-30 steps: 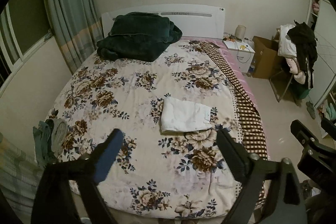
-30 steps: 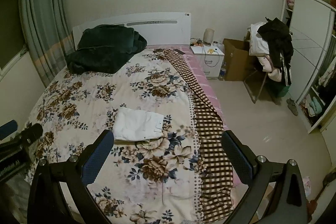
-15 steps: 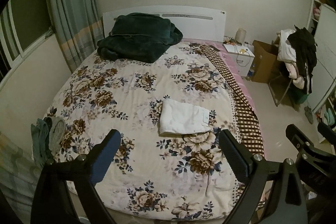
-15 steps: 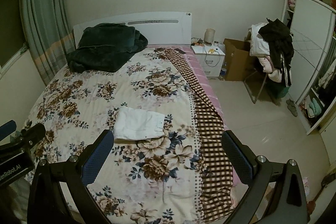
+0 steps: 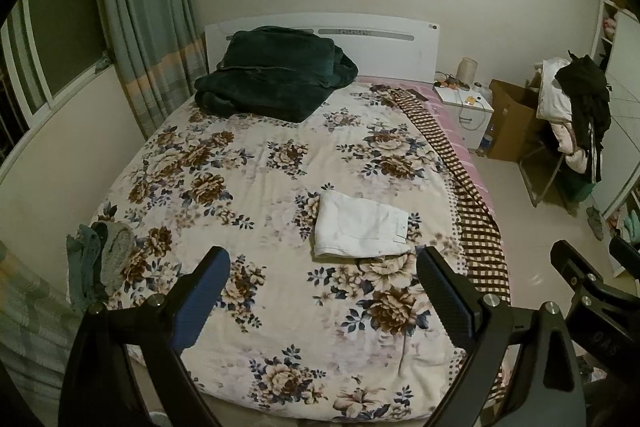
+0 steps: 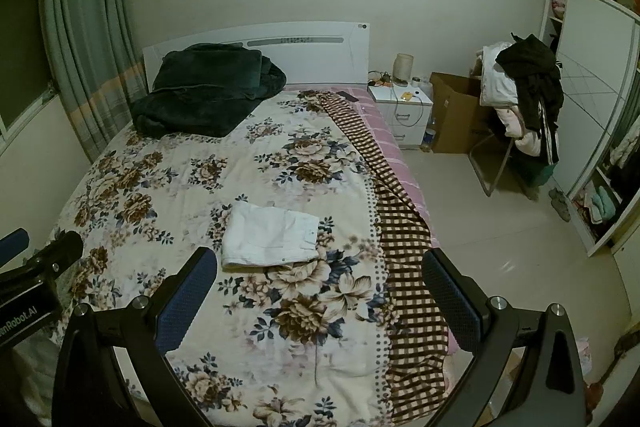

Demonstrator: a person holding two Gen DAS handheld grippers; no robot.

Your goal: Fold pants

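Observation:
White pants lie folded into a small rectangle on the floral bedspread, right of the bed's middle; they also show in the right wrist view. My left gripper is open and empty, held above the foot of the bed, well short of the pants. My right gripper is open and empty, also back over the foot of the bed. Each gripper's body shows at the edge of the other's view.
A dark green blanket lies by the headboard. Grey-green clothes sit at the bed's left edge. A checked cover hangs over the right side. A nightstand, cardboard box and clothes-laden chair stand on the right.
Both grippers have drawn back and risen slightly from the bed; the pants look a little smaller and farther. The jaws stayed open.

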